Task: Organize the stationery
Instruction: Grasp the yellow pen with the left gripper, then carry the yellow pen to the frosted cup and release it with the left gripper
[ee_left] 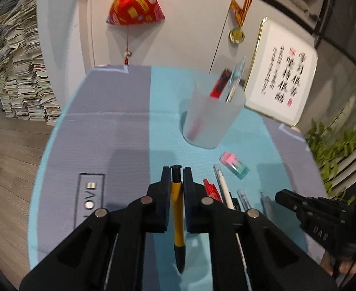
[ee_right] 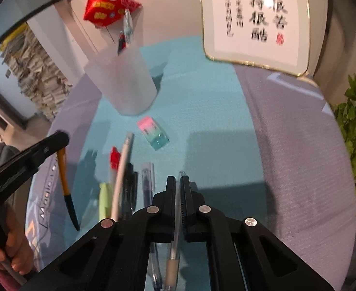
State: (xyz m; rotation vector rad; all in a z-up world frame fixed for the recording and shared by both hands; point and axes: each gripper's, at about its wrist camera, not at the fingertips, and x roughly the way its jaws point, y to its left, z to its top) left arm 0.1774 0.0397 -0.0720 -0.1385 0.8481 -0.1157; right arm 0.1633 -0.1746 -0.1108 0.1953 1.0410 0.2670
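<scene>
My left gripper [ee_left: 177,169] is shut on a yellow pen [ee_left: 178,206] with a black tip, lifted over the teal mat [ee_left: 163,111]. My right gripper [ee_right: 177,179] is shut on a clear pen [ee_right: 176,218] with a beige grip. A frosted cup [ee_left: 212,118] stands ahead holding a red pen and another item. A pink-and-teal eraser [ee_right: 153,133] lies in front of the cup. Loose on the mat between the grippers lie a white pen [ee_right: 121,169], a red-capped pen [ee_right: 114,157], a black pen [ee_right: 129,189], a clear blue pen [ee_right: 147,181] and a green highlighter [ee_right: 105,198].
A gold-framed calligraphy board [ee_left: 279,77] leans at the back right, with a leafy plant [ee_left: 333,150] beside the table's right edge. A red ornament [ee_left: 136,2] and a medal [ee_left: 236,35] hang on the wall. Stacked papers [ee_left: 20,72] stand on the floor at left.
</scene>
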